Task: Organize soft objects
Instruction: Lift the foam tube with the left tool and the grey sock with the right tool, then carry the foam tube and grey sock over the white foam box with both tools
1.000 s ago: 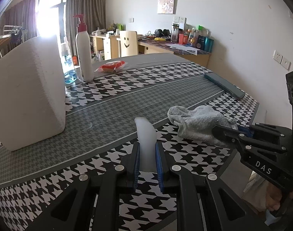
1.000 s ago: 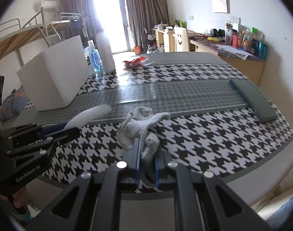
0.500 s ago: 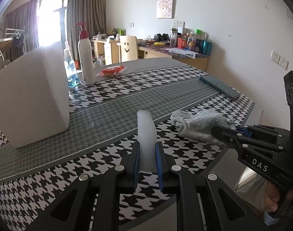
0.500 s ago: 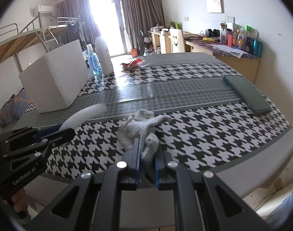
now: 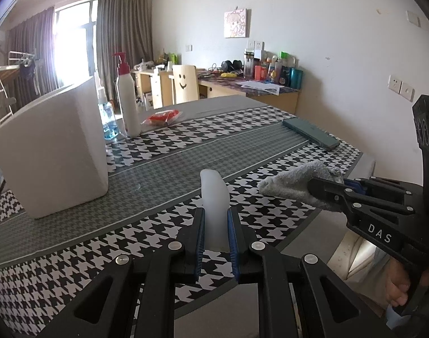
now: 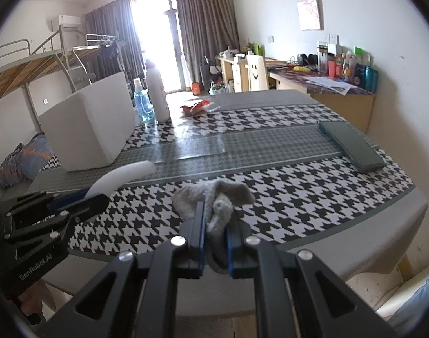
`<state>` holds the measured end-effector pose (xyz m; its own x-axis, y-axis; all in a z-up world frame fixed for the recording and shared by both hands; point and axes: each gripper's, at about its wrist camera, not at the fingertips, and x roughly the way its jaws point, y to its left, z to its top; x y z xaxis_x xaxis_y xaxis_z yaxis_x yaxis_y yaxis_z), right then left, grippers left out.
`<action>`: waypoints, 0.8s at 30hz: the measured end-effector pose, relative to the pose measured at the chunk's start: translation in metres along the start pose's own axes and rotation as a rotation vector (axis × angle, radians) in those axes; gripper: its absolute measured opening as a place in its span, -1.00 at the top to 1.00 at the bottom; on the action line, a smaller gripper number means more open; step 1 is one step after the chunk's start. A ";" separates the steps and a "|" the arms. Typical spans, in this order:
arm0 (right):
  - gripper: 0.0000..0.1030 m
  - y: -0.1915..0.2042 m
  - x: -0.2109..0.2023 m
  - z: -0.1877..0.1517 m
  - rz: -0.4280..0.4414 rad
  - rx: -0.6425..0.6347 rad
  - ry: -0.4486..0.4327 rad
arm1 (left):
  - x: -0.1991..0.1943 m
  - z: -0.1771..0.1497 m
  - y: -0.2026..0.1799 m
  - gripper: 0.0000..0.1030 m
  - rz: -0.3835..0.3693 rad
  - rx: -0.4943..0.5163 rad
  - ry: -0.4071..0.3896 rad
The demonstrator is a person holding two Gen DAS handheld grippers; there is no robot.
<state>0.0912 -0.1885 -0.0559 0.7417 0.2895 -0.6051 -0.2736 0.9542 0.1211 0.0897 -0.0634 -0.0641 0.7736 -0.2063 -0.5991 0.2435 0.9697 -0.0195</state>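
Note:
My left gripper [image 5: 216,214] is shut on a white soft foam piece [image 5: 214,194] that sticks forward above the houndstooth table [image 5: 146,233]. In the right wrist view the left gripper [image 6: 101,197] shows at the left with the white foam piece [image 6: 121,176]. My right gripper [image 6: 216,211] is shut on a grey cloth [image 6: 214,200], lifted off the table near its front edge. In the left wrist view the right gripper [image 5: 313,183] holds the grey cloth [image 5: 296,181] at the right.
A white box [image 5: 53,152] stands on the table's left. Behind it are a white pump bottle [image 5: 127,101], a blue spray bottle [image 5: 108,121] and a red packet [image 5: 162,118]. A dark green flat case [image 5: 310,136] lies at the far right edge.
Both grippers have pulled back and risen from the table. The grey cloth, which rested on the table, now hangs lifted in the right gripper.

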 end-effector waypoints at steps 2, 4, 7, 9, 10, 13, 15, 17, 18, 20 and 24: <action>0.71 0.002 -0.005 0.001 -0.006 -0.008 -0.014 | -0.005 0.000 -0.001 0.68 0.005 -0.001 -0.010; 0.71 0.005 -0.012 0.001 -0.003 -0.015 -0.032 | -0.011 0.000 -0.001 0.68 0.009 0.001 -0.020; 0.71 0.007 -0.019 0.003 0.000 -0.023 -0.053 | -0.019 0.000 -0.001 0.68 0.012 0.006 -0.038; 0.71 0.009 -0.024 0.004 0.000 -0.028 -0.068 | -0.025 0.000 -0.001 0.68 0.015 0.007 -0.050; 0.71 0.010 -0.026 0.005 0.000 -0.029 -0.074 | -0.027 0.000 0.000 0.68 0.016 0.006 -0.056; 0.71 0.014 -0.031 0.008 0.006 -0.037 -0.093 | -0.036 -0.001 0.002 0.68 0.020 -0.001 -0.072; 0.71 0.017 -0.034 0.009 0.010 -0.044 -0.104 | -0.040 -0.001 0.003 0.68 0.026 -0.003 -0.083; 0.71 0.020 -0.035 0.011 0.014 -0.047 -0.115 | -0.046 -0.002 0.004 0.68 0.032 -0.008 -0.092; 0.71 0.021 -0.036 0.012 0.019 -0.049 -0.122 | -0.048 -0.002 0.005 0.68 0.037 -0.010 -0.096; 0.71 0.025 -0.038 0.013 0.027 -0.055 -0.136 | -0.053 -0.002 0.006 0.68 0.049 -0.014 -0.107; 0.71 0.030 -0.042 0.015 0.043 -0.070 -0.155 | -0.062 -0.002 0.012 0.68 0.065 -0.016 -0.128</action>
<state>0.0612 -0.1704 -0.0152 0.8126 0.3430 -0.4712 -0.3451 0.9347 0.0854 0.0433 -0.0391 -0.0284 0.8558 -0.1569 -0.4929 0.1816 0.9834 0.0023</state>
